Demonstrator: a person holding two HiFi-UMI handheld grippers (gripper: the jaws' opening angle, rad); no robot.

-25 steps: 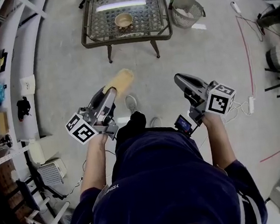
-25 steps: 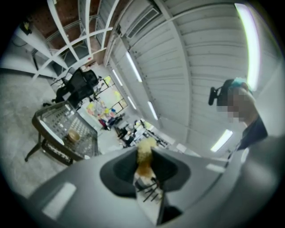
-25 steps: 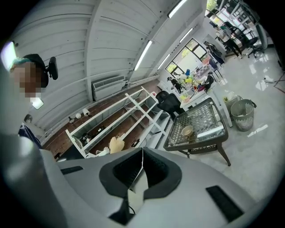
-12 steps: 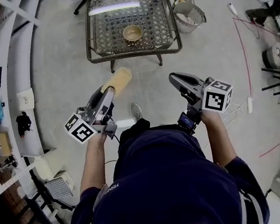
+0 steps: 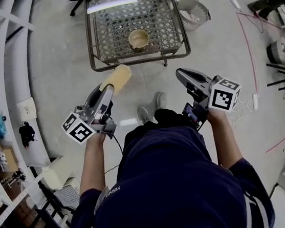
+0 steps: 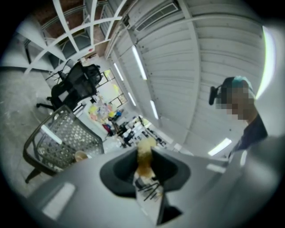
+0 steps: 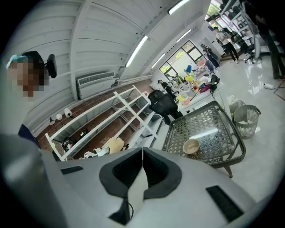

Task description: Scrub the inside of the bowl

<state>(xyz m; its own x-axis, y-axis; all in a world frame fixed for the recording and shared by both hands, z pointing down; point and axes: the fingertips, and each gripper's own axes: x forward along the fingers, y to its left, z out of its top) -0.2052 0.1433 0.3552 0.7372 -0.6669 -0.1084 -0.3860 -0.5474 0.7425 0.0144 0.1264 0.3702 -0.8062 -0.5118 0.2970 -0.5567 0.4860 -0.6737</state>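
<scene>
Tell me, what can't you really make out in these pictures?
- Inside of the bowl: too small in the head view and the right gripper view to tell clean from dirty.
- Yellow sponge held by the left gripper: blurred in the left gripper view, its lower part hidden between the jaws.
- Wire basket contents: too small in the head view.
- Shoes: partly hidden by the person's body in the head view.

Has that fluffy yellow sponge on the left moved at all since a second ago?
Yes. The yellow sponge has come forward toward the metal lattice table; in the head view the strip of floor between it and the table's near rim has almost closed.
</scene>
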